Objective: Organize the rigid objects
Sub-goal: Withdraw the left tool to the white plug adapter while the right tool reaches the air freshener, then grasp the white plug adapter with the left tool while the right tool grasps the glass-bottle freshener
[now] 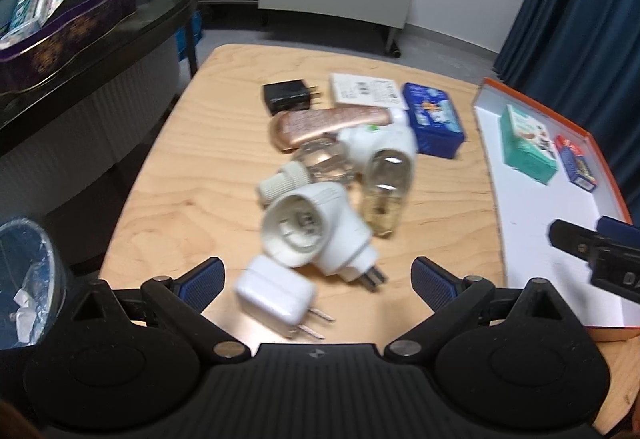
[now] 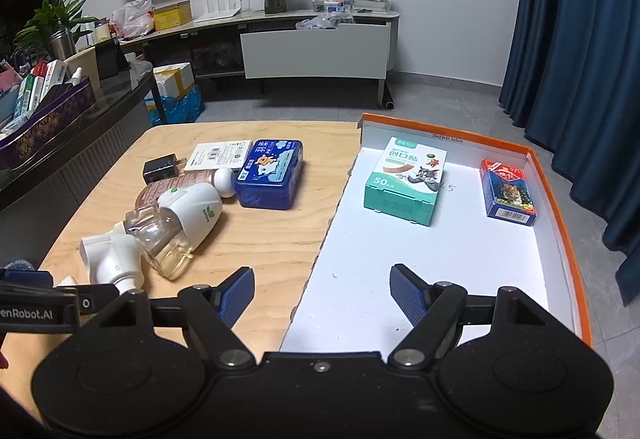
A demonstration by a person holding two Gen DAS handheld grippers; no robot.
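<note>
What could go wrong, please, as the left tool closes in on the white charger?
The white charger sits close against the white plug-in diffuser, so the open left tool could catch both. A nudge may roll the clear bottle leaning in the cluster. The picture is blurred, so aim may be off.

1. A tray sits on the right part of the table.
2. In the tray, a plaster box lies left of a card pack, both toward the far end.
3. Left of the tray, on the table, lies a cluster: a tin farthest right, a black charger at the far left, and plug-in units nearer.
4. A white charger lies nearest.
</note>
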